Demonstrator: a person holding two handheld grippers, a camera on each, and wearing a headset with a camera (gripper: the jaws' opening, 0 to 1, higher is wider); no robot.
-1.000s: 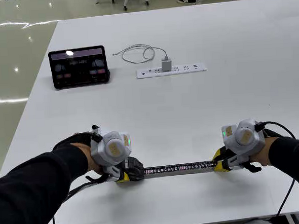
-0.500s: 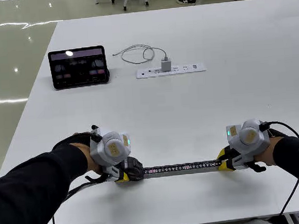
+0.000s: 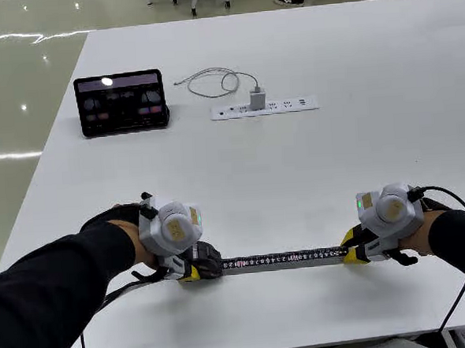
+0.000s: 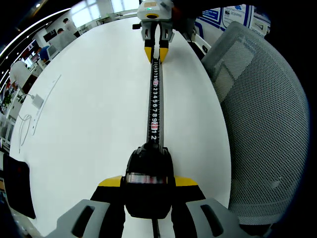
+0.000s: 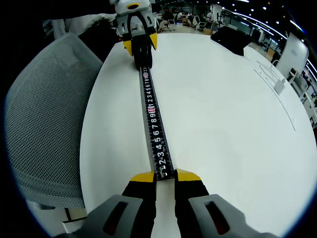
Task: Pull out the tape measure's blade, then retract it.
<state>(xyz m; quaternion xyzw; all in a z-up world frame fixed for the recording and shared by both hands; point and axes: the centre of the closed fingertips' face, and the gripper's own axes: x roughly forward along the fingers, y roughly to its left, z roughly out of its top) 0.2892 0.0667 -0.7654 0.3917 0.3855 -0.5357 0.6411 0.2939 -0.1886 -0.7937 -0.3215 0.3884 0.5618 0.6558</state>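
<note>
- A glossy, pale floor [image 3: 13, 77] reflecting ceiling lights runs along the left side and far end of the bench in the head view.
- A white table [image 3: 295, 162] is the work surface; the task takes place along its near edge.
- A grey mesh chair [image 4: 267, 124] stands just beside that near edge.
- A dark tablet [image 3: 121, 102] stands propped at the far left of the table, its screen lit.
- A white power strip [image 3: 264, 107] lies to the tablet's right, with a charger [image 3: 257, 100] plugged in and its cable [image 3: 211, 82] looped behind.
- The blade [image 3: 285, 258] lies flat on the table, stretched straight between the two grippers with its numbers facing up.
- The tape measure case [image 3: 209, 261], black, sits at the blade's left end on the table.
- The left gripper [image 4: 148, 182] has its jaws spread to the case's width and clamped on both its sides.
- The right gripper [image 5: 165, 176] has its jaws nearly together, pinching the blade's free end between the yellow tips.
</note>
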